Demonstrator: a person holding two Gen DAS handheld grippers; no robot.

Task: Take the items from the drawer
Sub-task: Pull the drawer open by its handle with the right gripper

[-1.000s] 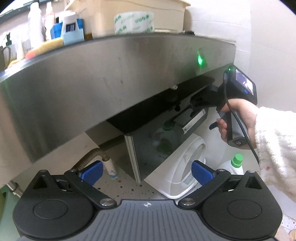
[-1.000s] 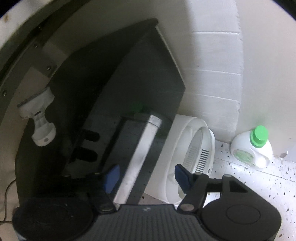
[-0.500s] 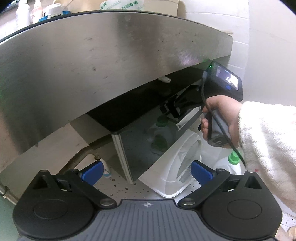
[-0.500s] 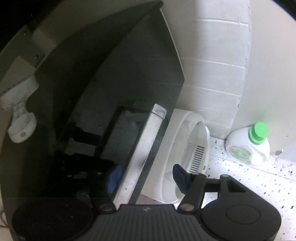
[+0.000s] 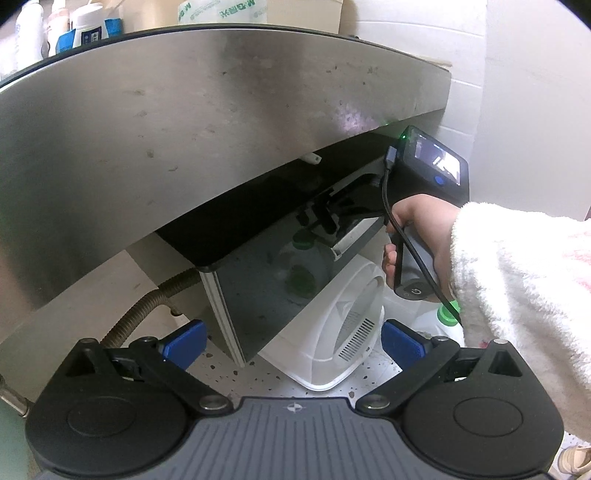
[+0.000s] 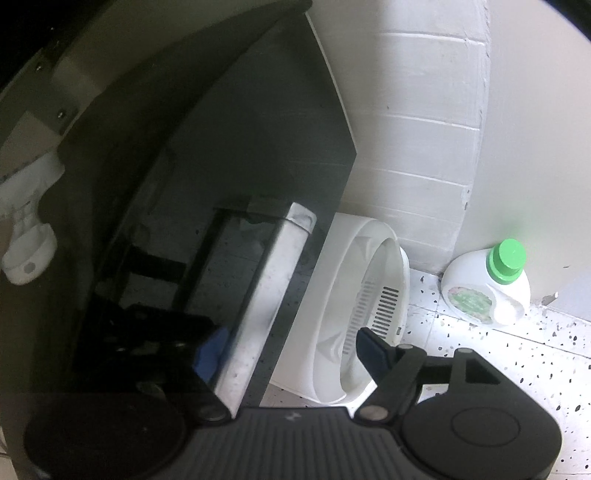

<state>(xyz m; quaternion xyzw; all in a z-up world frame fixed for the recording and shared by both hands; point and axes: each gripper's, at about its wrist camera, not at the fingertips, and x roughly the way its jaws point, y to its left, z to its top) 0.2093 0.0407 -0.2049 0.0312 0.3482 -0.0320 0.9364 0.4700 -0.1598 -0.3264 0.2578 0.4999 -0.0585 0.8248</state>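
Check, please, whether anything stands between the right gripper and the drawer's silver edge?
Nothing visible does. The right gripper, whose jaws have just been opening, straddles the drawer's silver edge, one pad on each side. The white basket stands on the floor beyond it.

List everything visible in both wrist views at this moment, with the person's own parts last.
steel counter front: one, grey, across the top of the left view
drawer: one, dark with a silver metal edge, under the counter
basin: one, white, on its side on the floor by the drawer
detergent bottle: one, white with green cap, on the floor at the wall
hose: one, brownish, ribbed, under the counter
bottles: several, white and blue, on the countertop
right hand-held gripper: one, black, blue pads, jaws just opened, straddling the drawer's silver edge
left hand-held gripper: one, open
hand: one, white fleece sleeve
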